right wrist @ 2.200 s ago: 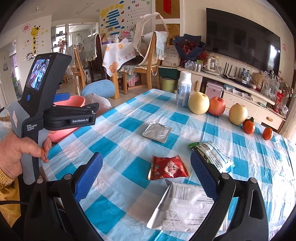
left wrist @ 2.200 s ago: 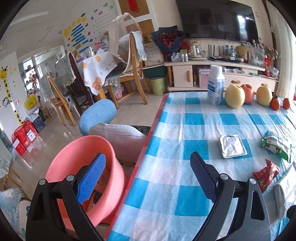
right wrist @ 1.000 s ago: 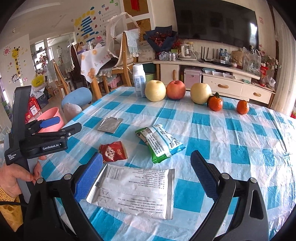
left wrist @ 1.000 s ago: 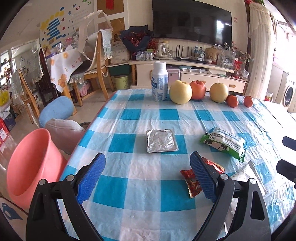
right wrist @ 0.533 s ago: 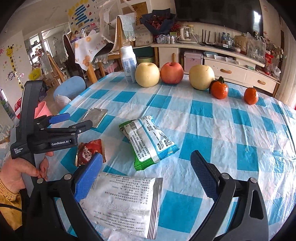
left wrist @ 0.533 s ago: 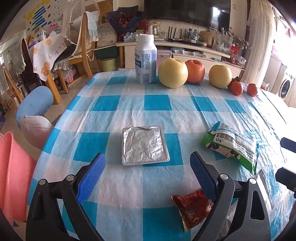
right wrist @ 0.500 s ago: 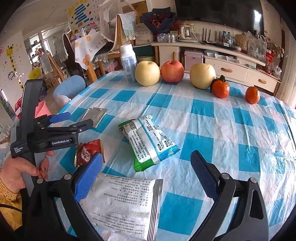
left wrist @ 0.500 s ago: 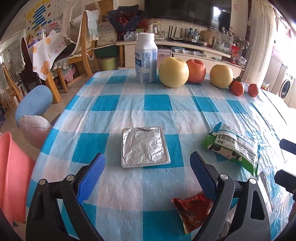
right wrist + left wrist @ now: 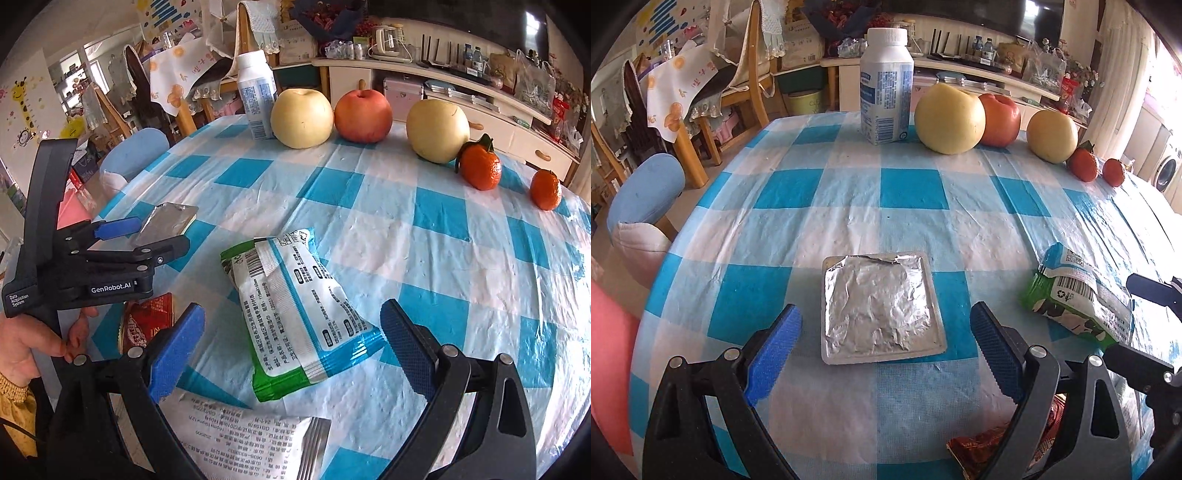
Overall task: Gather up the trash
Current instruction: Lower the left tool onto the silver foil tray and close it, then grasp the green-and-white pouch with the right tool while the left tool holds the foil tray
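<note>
A crinkled silver foil tray (image 9: 881, 304) lies flat between the spread jaws of the left gripper (image 9: 884, 349) (nothing gripped); the right gripper (image 9: 291, 347) gapes over a green-and-white snack bag (image 9: 295, 314).

The left black plastic handheld gripper (image 9: 142, 236) carried blue ribbed pads (image 9: 116, 228), silver screws and white "GenRobot.AI" lettering. The bare-skinned left hand (image 9: 27, 341) gripping it wore a mustard-yellow cuff (image 9: 14, 410).
</note>
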### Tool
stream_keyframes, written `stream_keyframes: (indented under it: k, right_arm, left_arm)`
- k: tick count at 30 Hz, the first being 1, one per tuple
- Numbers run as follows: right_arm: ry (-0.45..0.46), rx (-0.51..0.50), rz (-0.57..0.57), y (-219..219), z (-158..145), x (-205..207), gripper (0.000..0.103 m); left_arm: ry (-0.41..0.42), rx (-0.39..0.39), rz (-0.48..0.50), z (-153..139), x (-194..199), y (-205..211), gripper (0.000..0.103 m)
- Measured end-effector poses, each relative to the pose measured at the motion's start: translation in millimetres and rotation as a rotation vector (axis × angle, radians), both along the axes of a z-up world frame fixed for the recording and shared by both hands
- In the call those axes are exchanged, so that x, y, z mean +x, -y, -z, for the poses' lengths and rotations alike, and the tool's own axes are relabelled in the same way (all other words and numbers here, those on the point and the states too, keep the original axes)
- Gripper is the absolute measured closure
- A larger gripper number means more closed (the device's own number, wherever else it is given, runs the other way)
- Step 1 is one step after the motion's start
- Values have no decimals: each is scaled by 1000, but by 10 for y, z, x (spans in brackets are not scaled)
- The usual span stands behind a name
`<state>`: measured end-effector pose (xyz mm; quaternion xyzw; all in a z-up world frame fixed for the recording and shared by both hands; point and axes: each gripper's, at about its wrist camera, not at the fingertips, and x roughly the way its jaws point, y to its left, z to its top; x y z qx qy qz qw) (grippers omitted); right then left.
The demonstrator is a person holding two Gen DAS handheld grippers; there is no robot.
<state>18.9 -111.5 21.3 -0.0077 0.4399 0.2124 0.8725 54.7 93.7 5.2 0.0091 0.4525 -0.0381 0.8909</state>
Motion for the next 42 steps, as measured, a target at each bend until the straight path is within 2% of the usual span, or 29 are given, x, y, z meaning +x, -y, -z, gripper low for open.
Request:
stream_keyframes:
  k: [2,8,12,18,21,23,25,28,31,42]
  right_arm:
    - [-8,-1,-6,-23,20,28,7]
    - [-21,-11,-9,-56,67,89,7]
    - [-32,-20,-1,-75,111,121,7]
    - [-25,-36,8,-100,130,138,7]
    - [-18,-40,6,-118,127,139,8]
    - [-13,-50,6,-133,128,139,13]
    - [-8,-63,6,-145,128,141,24]
    - [-6,-70,4,-146,127,135,25]
    - [-3,-72,3,-147,120,131,33]
    - [8,-74,-11,-188,69,68,50]
  left_arm:
    - [-9,2,-8,19,25,-7,18]
    - [-13,2,-12,19,42,-13,19]
    - [-7,14,-22,16,41,-15,25]
    - [-3,0,-38,8,34,-43,27]
    - [0,-4,-36,-1,29,-40,33]
    - [1,-9,-35,-10,23,-36,35]
    - [2,-13,-35,-12,22,-41,38]
    - [1,-27,-32,-16,16,-51,38]
    - [1,-31,-25,-18,9,-46,38]
    - [11,-62,-17,-74,-32,-79,39]
